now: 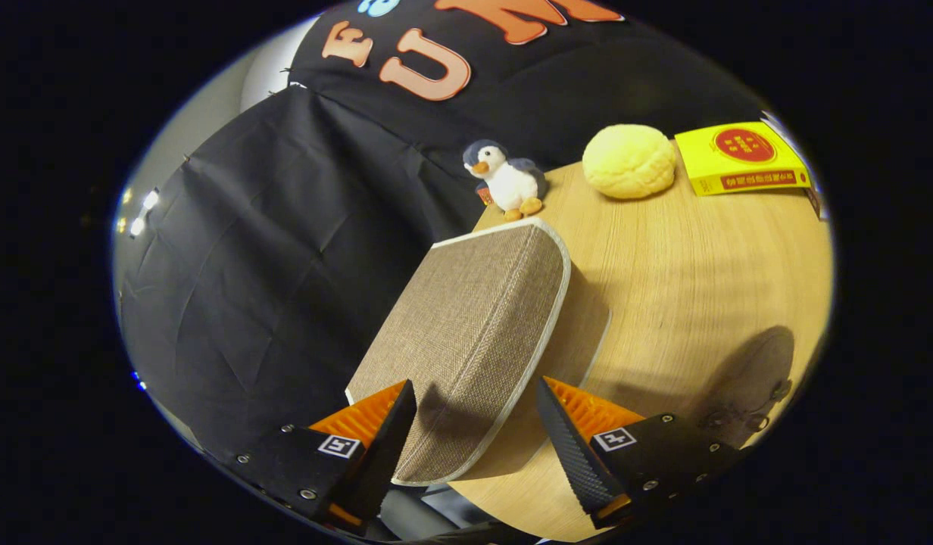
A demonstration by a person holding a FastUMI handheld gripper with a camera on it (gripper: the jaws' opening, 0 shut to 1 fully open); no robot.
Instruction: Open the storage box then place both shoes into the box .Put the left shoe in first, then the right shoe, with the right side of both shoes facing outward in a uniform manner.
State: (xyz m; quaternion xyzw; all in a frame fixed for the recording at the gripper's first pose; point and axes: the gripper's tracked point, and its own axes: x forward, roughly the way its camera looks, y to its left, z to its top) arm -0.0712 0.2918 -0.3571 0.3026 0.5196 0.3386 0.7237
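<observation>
Fabric storage box [474,333]: table [686,280] left edge, lid closed. Gripper [474,424]: fingers spread, straddling lid's near corner, not pressing. Risk: light box slides off edge if lid snags

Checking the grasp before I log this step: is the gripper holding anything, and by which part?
Nothing is held. The gripper has its jaws open astride the near corner of the fabric storage box, with a clear gap on the right side.

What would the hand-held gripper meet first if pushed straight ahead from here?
Probably the fabric storage box: its lid sits between the open fingers of the hand-held gripper, just ahead. Depth is hard to judge.
</observation>
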